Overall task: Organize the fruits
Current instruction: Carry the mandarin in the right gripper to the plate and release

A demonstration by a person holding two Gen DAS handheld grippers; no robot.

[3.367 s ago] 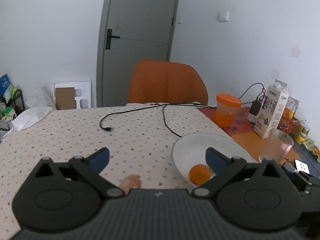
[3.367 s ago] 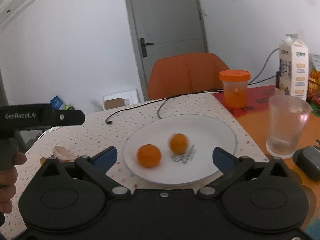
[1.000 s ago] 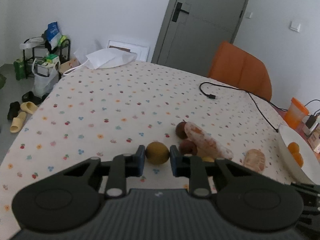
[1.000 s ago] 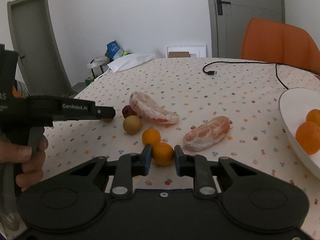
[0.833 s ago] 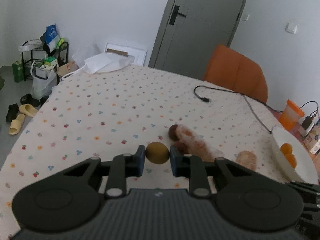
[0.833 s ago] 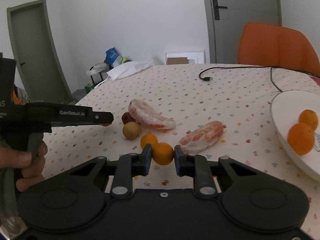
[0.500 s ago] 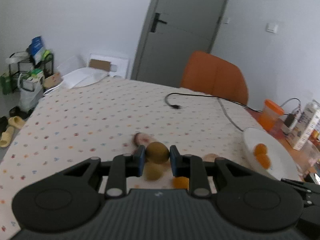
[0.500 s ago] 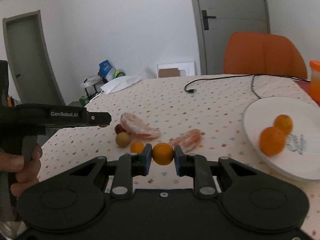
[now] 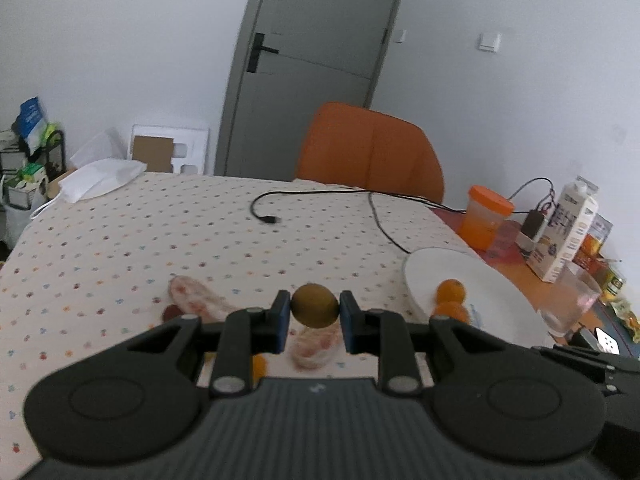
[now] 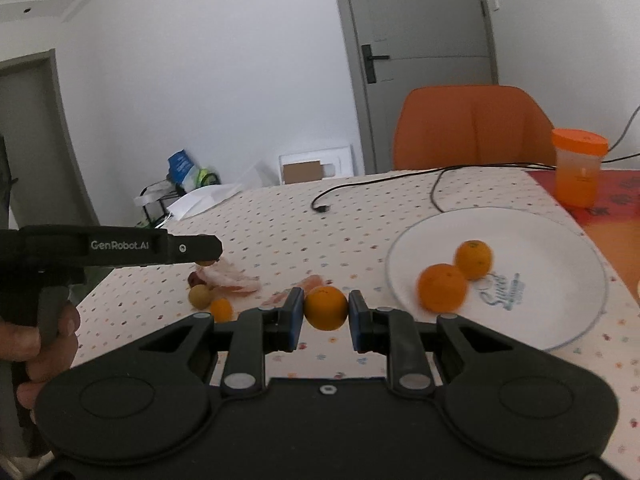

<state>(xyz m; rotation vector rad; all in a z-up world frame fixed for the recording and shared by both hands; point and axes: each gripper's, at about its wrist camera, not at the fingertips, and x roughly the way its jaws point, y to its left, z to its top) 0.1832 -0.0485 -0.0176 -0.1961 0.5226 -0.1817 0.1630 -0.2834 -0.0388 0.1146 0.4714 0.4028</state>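
My left gripper (image 9: 314, 320) is shut on a brown-green round fruit (image 9: 314, 310), held above the table. My right gripper (image 10: 325, 320) is shut on a small orange (image 10: 325, 307), also lifted. The white plate (image 10: 560, 240) lies at the right with two oranges (image 10: 442, 287) (image 10: 473, 259) on it; in the left wrist view the white plate (image 9: 424, 270) shows both oranges (image 9: 450, 291). On the dotted cloth remain two peeled pomelo pieces (image 10: 230, 280) (image 9: 316, 346), a brown fruit (image 10: 200, 295), a small orange (image 10: 221, 309) and a dark red fruit (image 9: 171, 312). From the right wrist view the left gripper (image 10: 200, 249) appears at the left.
A black cable (image 9: 264, 216) runs over the table towards an orange chair (image 9: 370, 150). An orange-lidded jar (image 10: 578, 166), a milk carton (image 9: 568, 232), a charger and a clear glass (image 9: 572, 300) stand right of the plate. A hand (image 10: 40, 344) grips the left tool's handle.
Both grippers rose and swung right towards the plate, each keeping its fruit. The loose fruit on the cloth now lies lower and to the left in both views.
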